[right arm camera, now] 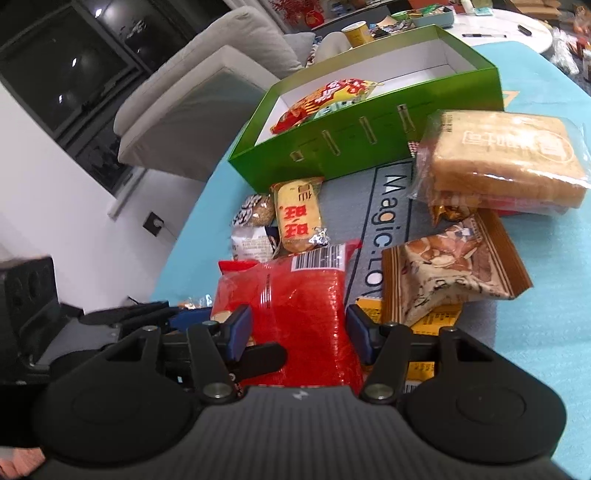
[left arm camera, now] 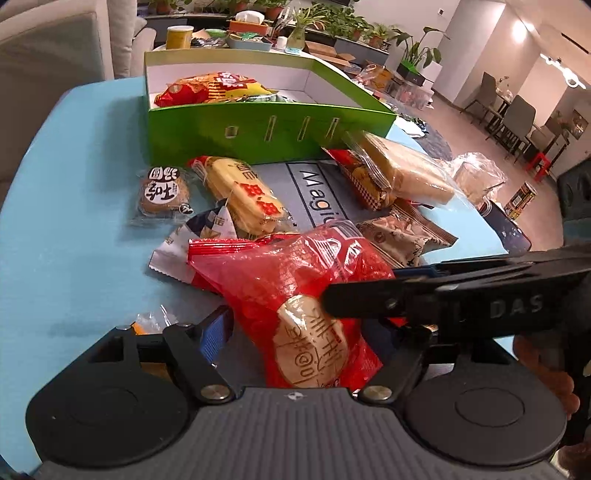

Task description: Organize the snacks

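Past the far edge of the light blue table (left arm camera: pixel 74 206) rises a pale grey sofa (right arm camera: pixel 207 85), and behind it are dark window panes (right arm camera: pixel 74 62). A yellow cup (left arm camera: pixel 179 37) stands beyond the table's far edge, beside a teal tray (left arm camera: pixel 251 42) and an orange tissue box (left arm camera: pixel 246 22). Potted plants (left arm camera: pixel 332 20) line a ledge further back. Off the table's right side, grey dining chairs (left arm camera: pixel 517 114) stand on the floor near a small red stool (left arm camera: pixel 540 162). A round white table (right arm camera: pixel 498 26) lies off the far right corner.

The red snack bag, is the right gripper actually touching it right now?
Touching. The right wrist view shows the red snack bag between the right gripper, both blue pads pressed against its sides.
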Action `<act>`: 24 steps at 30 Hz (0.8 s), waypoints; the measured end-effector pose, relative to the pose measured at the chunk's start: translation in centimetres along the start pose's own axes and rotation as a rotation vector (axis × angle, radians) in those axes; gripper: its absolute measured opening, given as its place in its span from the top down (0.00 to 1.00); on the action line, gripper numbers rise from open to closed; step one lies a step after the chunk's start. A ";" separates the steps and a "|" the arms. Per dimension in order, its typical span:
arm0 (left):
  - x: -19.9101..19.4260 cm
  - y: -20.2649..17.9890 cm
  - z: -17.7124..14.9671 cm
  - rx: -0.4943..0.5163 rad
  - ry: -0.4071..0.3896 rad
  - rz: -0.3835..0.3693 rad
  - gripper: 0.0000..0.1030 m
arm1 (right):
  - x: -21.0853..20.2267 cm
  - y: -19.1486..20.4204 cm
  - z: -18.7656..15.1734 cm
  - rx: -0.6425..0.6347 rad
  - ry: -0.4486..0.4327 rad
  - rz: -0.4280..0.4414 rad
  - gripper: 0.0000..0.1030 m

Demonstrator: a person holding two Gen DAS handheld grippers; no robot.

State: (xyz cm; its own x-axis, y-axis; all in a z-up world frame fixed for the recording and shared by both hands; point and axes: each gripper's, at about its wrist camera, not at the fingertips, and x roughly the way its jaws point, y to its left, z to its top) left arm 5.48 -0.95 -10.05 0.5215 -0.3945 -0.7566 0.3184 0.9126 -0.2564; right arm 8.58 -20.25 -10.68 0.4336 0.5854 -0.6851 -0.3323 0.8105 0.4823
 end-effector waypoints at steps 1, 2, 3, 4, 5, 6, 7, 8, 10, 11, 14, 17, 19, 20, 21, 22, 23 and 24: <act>0.0 -0.1 0.0 0.012 -0.003 -0.001 0.32 | 0.4 0.0 0.0 0.002 0.008 -0.001 0.44; -0.1 -0.2 0.0 0.020 -0.007 -0.003 0.34 | 0.6 0.0 0.1 0.006 0.015 0.005 0.44; -0.2 -0.2 0.0 0.026 -0.010 0.000 0.35 | 0.8 -0.1 0.2 0.014 0.020 0.012 0.45; -0.2 -0.3 0.0 0.035 -0.014 0.003 0.36 | 1.0 -0.2 0.2 0.024 0.022 0.017 0.45; -0.2 -0.3 0.1 0.040 -0.018 0.004 0.38 | 1.0 -0.3 0.2 0.033 0.020 0.023 0.45; -0.3 -0.4 0.1 0.045 -0.023 0.005 0.39 | 0.9 -0.4 0.1 0.039 0.016 0.027 0.47; -0.5 -0.5 0.1 0.053 -0.032 0.007 0.42 | 0.7 -0.4 0.1 0.042 0.007 0.027 0.50; -0.8 -0.7 0.3 0.063 -0.041 0.009 0.46 | 0.4 -0.2 0.0 0.042 -0.001 0.030 0.52; -1.3 -1.2 0.5 0.085 -0.055 0.004 0.50 | -0.2 0.1 0.1 0.040 -0.021 0.029 0.55; -1.6 -1.5 0.7 0.099 -0.065 0.001 0.50 | -0.5 0.3 0.1 0.037 -0.030 0.029 0.55; -2.6 -2.3 1.1 0.127 -0.107 0.011 0.50 | -1.5 0.8 0.4 0.017 -0.059 0.035 0.55; -3.4 -2.8 1.9 0.137 -0.143 0.006 0.50 | -2.6 1.3 0.9 -0.004 -0.101 0.035 0.55; -3.9 -3.3 2.6 0.157 -0.166 0.010 0.50 | -3.2 1.3 1.2 -0.009 -0.129 0.041 0.55; -4.1 -3.6 2.9 0.168 -0.178 0.011 0.50 | -3.5 1.3 1.4 -0.010 -0.142 0.043 0.55; -4.3 -3.9 3.3 0.179 -0.189 0.012 0.50 | -3.9 1.3 1.7 -0.012 -0.158 0.045 0.55; -4.4 -4.2 3.7 0.192 -0.201 0.014 0.50 | -4.1 1.4 2.0 -0.015 -0.170 0.044 0.55; -4.5 -4.5 4.2 0.202 -0.213 0.016 0.50 | -4.4 1.4 2.3 -0.019 -0.184 0.041 0.55; -4.5 -4.7 4.8 0.209 -0.224 0.016 0.50 | -4.6 1.4 2.7 -0.023 -0.196 0.040 0.55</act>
State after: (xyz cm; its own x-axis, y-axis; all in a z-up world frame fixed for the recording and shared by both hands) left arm 5.40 -3.95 -2.58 0.6822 -0.4153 -0.6018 0.4526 0.8862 -0.0985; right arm 8.38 -21.74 -5.37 0.5737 0.6112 -0.5453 -0.3707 0.7874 0.4926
